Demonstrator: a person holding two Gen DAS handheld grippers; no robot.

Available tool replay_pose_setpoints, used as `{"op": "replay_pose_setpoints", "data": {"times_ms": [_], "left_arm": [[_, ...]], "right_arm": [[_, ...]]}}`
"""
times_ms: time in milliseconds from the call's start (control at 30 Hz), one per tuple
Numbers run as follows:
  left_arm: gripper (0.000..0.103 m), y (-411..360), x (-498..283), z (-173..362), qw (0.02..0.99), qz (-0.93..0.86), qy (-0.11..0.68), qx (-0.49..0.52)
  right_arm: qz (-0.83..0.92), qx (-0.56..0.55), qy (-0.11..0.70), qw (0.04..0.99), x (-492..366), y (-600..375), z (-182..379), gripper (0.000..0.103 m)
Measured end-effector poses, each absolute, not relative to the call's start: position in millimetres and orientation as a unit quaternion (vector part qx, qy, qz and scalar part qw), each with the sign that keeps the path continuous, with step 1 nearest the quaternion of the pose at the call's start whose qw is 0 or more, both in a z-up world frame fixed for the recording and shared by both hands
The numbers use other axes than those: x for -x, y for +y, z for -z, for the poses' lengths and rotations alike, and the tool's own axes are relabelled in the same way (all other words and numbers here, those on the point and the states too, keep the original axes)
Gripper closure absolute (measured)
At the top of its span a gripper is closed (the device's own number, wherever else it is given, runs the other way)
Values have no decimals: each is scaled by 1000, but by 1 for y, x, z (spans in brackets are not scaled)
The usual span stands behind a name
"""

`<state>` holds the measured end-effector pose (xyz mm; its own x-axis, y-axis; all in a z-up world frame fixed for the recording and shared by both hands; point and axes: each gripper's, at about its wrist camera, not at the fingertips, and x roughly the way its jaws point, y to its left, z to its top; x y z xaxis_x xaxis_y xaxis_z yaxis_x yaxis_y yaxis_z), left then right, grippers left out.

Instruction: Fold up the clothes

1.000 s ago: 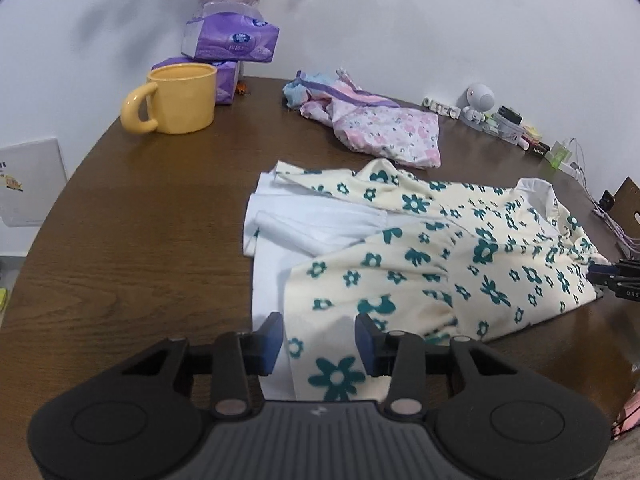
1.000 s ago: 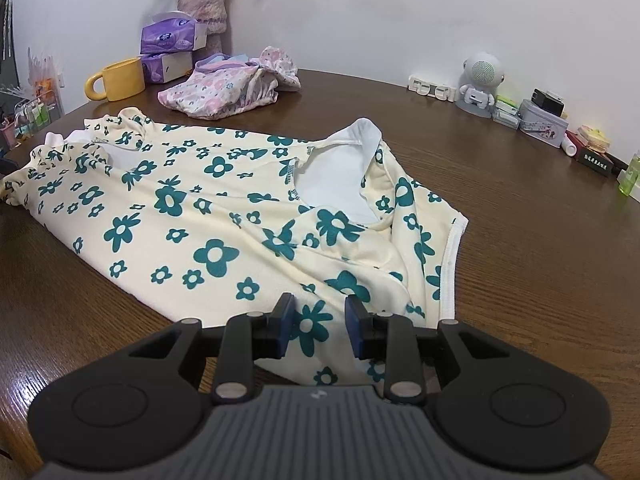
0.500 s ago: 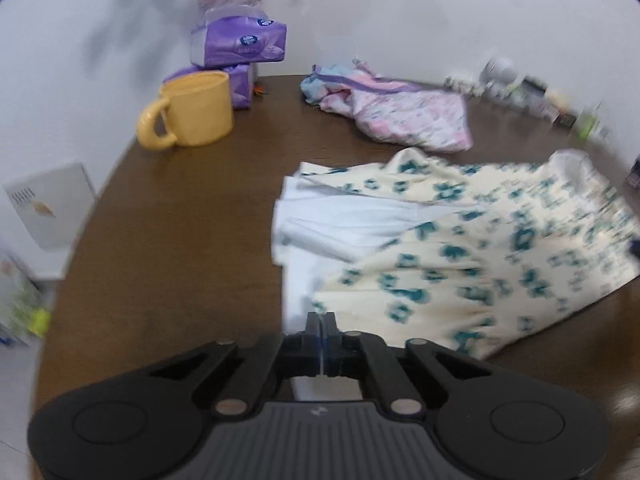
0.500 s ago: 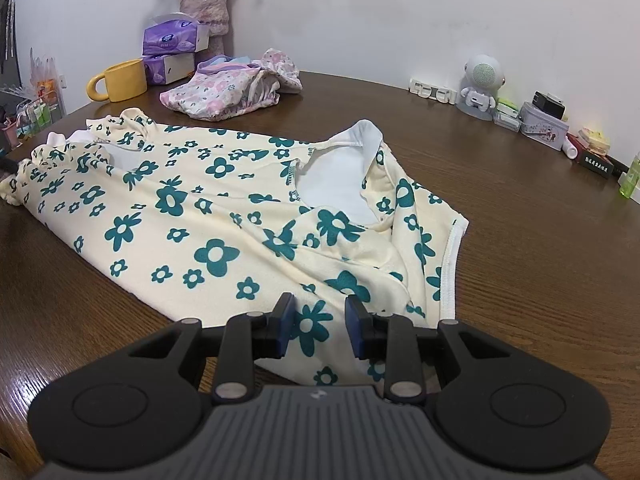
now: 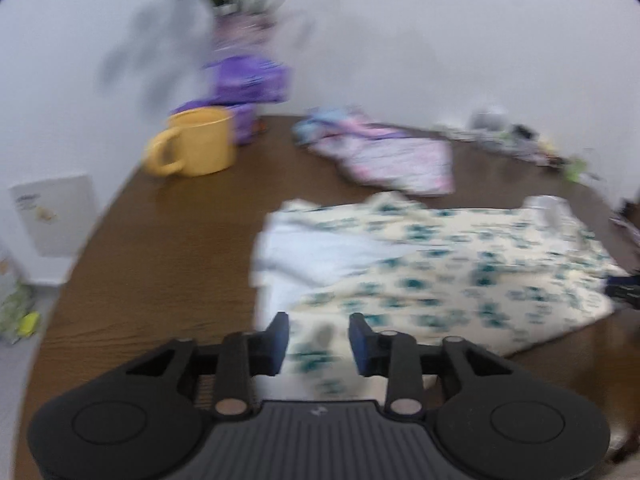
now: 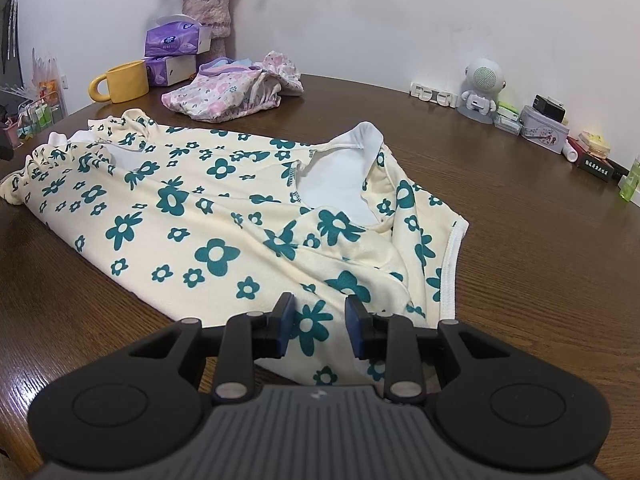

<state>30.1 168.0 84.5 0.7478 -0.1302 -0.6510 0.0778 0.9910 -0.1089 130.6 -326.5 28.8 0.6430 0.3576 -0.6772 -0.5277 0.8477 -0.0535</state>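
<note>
A cream dress with teal flowers (image 6: pixel 208 216) lies spread on the brown wooden table (image 6: pixel 520 220), its white lining showing at the neck. The left wrist view is blurred; there the dress (image 5: pixel 440 264) lies with its white underside turned out at the left. My left gripper (image 5: pixel 318 340) hovers over the near hem. Its jaws are opening, with cloth seen in the gap but not pinched. My right gripper (image 6: pixel 319 326) stands open low over the dress's near edge, a teal flower showing between the pads.
A crumpled pink floral garment (image 6: pixel 228 94) lies at the back of the table. A yellow mug (image 6: pixel 122 82), purple tissue packs (image 6: pixel 176 38) and a vase of flowers (image 6: pixel 208 10) stand nearby. A white robot-shaped figure (image 6: pixel 480 88) and small boxes line the far right edge.
My left gripper closed at the dress's hem half a second ago and has since opened again while shifting. The right gripper and the dress on its side have not moved.
</note>
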Motion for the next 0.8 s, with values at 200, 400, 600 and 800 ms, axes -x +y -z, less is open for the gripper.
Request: {"op": "replay_pose_setpoints", "data": {"times_ms": [200, 400, 600, 800], "left_arm": [[69, 116, -50, -64, 929, 116, 351, 9], [64, 123, -50, -42, 933, 70, 352, -12], [63, 153, -36, -37, 939, -13, 343, -8], [63, 156, -31, -36, 943, -27, 331, -8]], "right_arm": [[-248, 119, 341, 899, -130, -327, -28, 75], [-252, 112, 337, 900, -130, -331, -27, 75], [-257, 104, 333, 901, -130, -334, -25, 75], [-259, 99, 327, 903, -129, -336, -24, 75]]}}
